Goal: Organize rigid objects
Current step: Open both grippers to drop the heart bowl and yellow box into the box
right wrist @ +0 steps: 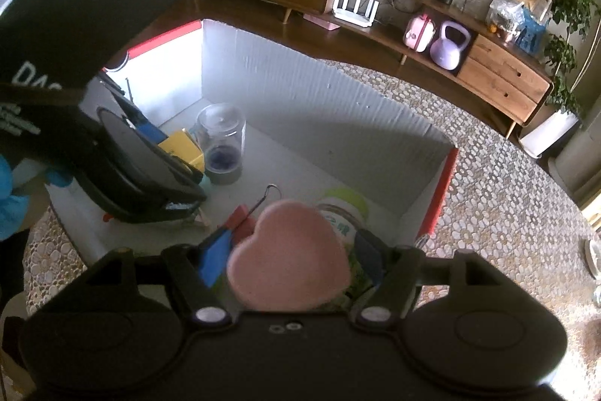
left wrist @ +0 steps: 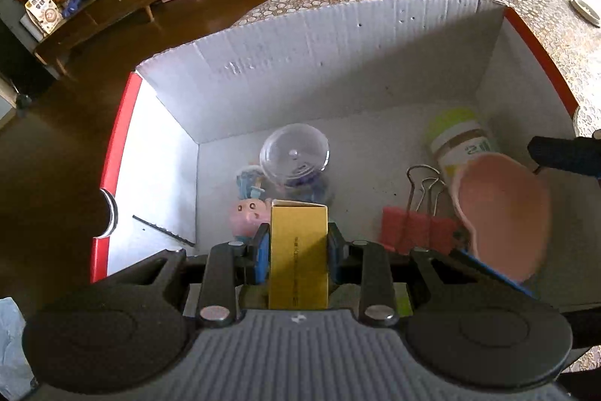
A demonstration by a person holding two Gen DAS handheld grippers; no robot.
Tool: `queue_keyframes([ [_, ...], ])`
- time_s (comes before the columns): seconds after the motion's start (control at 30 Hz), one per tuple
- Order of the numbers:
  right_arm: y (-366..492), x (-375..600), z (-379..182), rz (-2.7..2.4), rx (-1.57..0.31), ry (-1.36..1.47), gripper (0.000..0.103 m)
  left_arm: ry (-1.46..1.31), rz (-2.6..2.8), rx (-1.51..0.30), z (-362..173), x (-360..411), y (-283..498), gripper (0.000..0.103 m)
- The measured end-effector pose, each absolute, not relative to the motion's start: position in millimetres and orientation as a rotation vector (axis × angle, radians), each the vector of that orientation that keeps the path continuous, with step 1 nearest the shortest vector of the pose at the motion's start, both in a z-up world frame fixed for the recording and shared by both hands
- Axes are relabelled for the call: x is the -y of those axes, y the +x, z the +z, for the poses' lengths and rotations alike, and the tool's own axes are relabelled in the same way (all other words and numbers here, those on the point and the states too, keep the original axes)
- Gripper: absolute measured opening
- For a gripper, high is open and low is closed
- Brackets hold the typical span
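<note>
My left gripper is shut on a small yellow carton, held upright low inside a white cardboard box with red edges. Just past the carton stand a clear lidded jar and a pink pig toy. A pink heart-shaped dish sits between the fingers of my right gripper, over the box's right half. A thin gap shows beside the right pad, so the jaws stand open around it. Beneath it lie a red binder clip and a green-lidded bottle.
The box rests on a round table with a flower-patterned cloth. A thin dark stick lies by the box's left wall. Beyond the table, a long wooden sideboard carries a purple kettlebell, a white router and plants.
</note>
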State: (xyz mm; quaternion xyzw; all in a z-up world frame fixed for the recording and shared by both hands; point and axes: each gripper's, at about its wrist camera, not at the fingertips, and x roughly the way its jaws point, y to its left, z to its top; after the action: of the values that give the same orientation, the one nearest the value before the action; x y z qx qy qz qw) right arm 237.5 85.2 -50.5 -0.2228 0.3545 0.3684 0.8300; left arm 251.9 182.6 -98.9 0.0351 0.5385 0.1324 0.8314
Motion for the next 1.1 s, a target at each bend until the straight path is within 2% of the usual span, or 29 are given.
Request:
queue_keyframes([
  [0.07,238,-80,-49,0.77,-0.748,-0.46,0.078,0.087,0.285,-1.137,-100,-180,251,0.03],
  [0.5,217,-52,-26,0.838,-0.69,-0.392,0.087,0.059,0.268,-1.096,-88,-169,226,0.034],
  [0.63,217,-44,-15,0.843,-0.68,-0.353,0.088,0.038,0.273,-1.049,-75,-167,214,0.048],
  [0.93,208,-20,7,0.863,-0.639,-0.268,0.095,0.028,0.27,-0.949,-41,-160,187,0.05],
  [1.0,204,-15,11,0.876,-0.629,-0.247,0.097,0.028,0.27,-0.933,-37,-160,182,0.057],
  [1.1,199,-7,16,0.887,-0.611,-0.223,0.102,0.014,0.271,-0.903,-28,-159,172,0.063],
])
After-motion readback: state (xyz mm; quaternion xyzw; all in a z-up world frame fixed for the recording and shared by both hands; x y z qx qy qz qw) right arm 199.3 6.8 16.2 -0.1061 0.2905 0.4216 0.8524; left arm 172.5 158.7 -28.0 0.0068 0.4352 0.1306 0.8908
